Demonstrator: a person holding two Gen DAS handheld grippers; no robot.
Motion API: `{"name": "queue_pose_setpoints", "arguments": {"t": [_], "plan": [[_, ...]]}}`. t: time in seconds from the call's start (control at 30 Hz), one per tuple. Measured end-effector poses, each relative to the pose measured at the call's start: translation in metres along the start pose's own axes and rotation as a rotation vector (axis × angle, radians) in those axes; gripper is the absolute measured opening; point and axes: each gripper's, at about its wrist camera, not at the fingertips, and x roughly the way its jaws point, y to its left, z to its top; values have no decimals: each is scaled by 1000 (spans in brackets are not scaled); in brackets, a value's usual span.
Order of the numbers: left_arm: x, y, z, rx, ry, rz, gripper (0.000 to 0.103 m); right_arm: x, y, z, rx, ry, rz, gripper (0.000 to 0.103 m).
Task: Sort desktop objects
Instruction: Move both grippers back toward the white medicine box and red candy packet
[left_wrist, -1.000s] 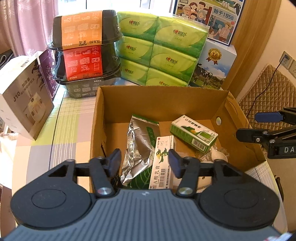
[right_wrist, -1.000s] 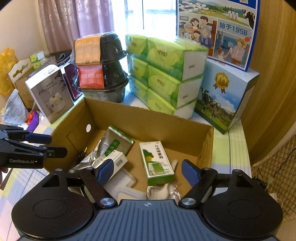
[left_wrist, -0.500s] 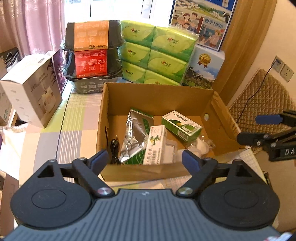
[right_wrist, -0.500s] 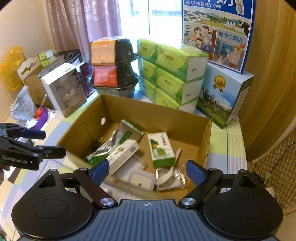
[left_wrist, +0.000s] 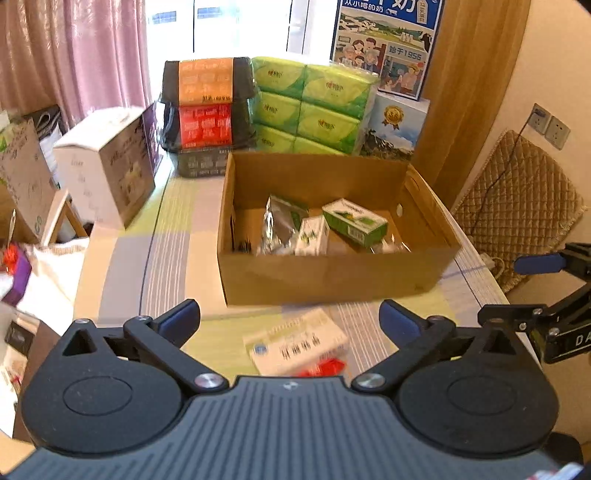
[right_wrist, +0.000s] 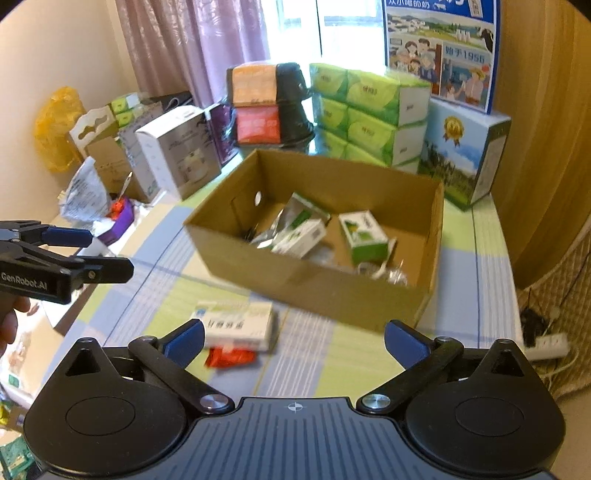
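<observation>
With both jaws spread wide and holding nothing, I keep the left gripper and right gripper above the checked tablecloth. Just ahead of my fingertips lie a white medicine box and a red packet. Beyond them stands the cardboard box, containing a green carton and a foil pouch.

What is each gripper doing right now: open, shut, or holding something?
Left gripper: open, holding nothing.
Right gripper: open, holding nothing.
</observation>
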Motion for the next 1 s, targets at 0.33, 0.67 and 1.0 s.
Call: {"name": "queue_pose_setpoints", "arguments": {"t": [0.33,0.67,1.0], "plan": [[-30,5,-69,22,34,29,101,-18,8,-88,60,22,14,101],[-24,6,-107,53,91,20,101,-16,1,-135,121,87,10,101],[-1,9,-119,74,144,16,101,0,7,-133,109,116,30,101]]}}
